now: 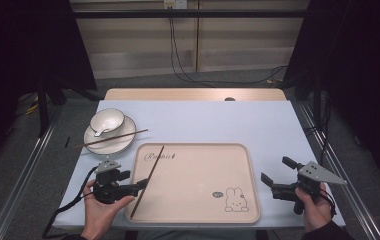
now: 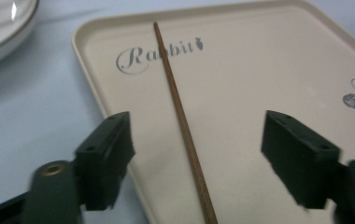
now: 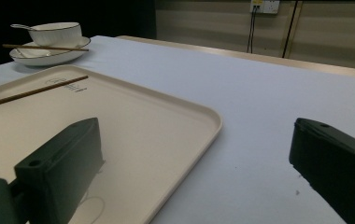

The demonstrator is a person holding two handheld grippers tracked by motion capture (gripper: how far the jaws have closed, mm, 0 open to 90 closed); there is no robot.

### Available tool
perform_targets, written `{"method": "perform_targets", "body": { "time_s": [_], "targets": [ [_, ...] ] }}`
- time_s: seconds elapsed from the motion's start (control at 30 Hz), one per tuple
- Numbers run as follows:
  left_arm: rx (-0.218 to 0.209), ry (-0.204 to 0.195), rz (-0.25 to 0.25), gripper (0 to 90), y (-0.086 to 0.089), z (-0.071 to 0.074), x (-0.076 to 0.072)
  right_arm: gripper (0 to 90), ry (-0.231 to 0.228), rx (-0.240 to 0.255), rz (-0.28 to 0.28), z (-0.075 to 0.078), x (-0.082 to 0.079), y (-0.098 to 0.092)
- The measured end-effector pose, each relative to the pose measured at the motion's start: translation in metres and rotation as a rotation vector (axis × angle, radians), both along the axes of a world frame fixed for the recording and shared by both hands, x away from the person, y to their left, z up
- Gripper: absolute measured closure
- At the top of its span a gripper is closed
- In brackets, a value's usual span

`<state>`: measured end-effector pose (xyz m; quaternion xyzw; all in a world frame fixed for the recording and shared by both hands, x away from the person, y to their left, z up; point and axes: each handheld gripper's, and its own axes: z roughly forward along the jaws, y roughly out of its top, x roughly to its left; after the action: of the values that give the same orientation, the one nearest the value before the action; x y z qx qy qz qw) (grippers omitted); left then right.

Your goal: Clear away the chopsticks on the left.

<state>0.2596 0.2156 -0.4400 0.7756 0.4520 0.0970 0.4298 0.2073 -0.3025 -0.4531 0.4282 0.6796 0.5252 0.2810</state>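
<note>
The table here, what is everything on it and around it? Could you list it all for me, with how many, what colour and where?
Tray: one, cream with a rabbit drawing and the word Rabbit, near middle of the table.
Chopstick on the tray: one, brown, lying along the tray's left part, between the left gripper's open jaws.
Chopstick on the plate: one, brown, resting across the plate.
Plate: one, white with a dark rim, far left of the tray.
Bowl: one, white, standing on the plate; something spoon-like sits in it.
Tablecloth: one, pale blue, covering the table.
Cables: several, black, on the floor behind the table.
Left gripper: one, black, at the tray's left edge, jaws open.
Right gripper: one, black, right of the tray, jaws open and empty.
</note>
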Motion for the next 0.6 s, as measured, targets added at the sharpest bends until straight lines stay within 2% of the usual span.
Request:
{"method": "perform_targets", "body": {
  "time_s": [0.03,0.13,0.2,0.23,0.27,0.3,0.33,0.37,0.43,0.47,0.57,0.6],
  "targets": [
    [-0.013,-0.004,-0.008,18.9,0.003,0.002,0.000,2.4,0.001,0.000,0.001,0.000,0.000,0.000],
    [-0.059,-0.031,-0.040,17.8,0.017,0.008,0.000,2.4,-0.001,0.002,-0.002,0.000,0.000,0.000],
    [-0.053,-0.046,-0.042,14.6,0.021,0.010,0.000,2.4,-0.001,0.002,-0.002,0.000,0.000,0.000],
    [-0.033,-0.071,-0.045,11.7,0.030,0.013,0.000,2.4,-0.001,0.000,-0.001,0.000,0.000,0.000],
    [-0.033,-0.071,-0.045,10.3,0.030,0.013,0.000,2.4,0.001,0.001,0.000,0.000,0.000,0.000],
    [-0.054,-0.086,-0.054,9.8,0.039,0.015,0.001,2.3,0.001,0.001,0.000,0.000,0.000,0.000],
    [-0.091,-0.087,-0.065,9.5,0.044,0.014,0.002,2.4,0.001,0.001,0.000,0.000,0.000,0.000],
    [-0.102,-0.074,-0.066,9.4,0.048,0.014,0.004,2.4,0.001,0.001,0.000,0.000,0.000,0.000],
    [-0.055,-0.080,-0.075,2.5,0.053,0.016,0.007,2.4,0.001,0.001,-0.001,0.000,0.000,0.000],
    [-0.040,-0.099,-0.082,2.9,0.056,0.016,0.007,2.4,0.000,0.000,-0.003,0.000,0.000,0.000],
    [-0.032,-0.102,-0.110,3.7,0.061,0.017,0.010,2.4,0.002,0.001,-0.002,0.000,0.000,0.000],
    [-0.094,-0.111,-0.156,3.6,0.071,0.016,0.014,2.4,0.002,0.000,-0.001,0.000,0.000,0.000]
  ]
}}
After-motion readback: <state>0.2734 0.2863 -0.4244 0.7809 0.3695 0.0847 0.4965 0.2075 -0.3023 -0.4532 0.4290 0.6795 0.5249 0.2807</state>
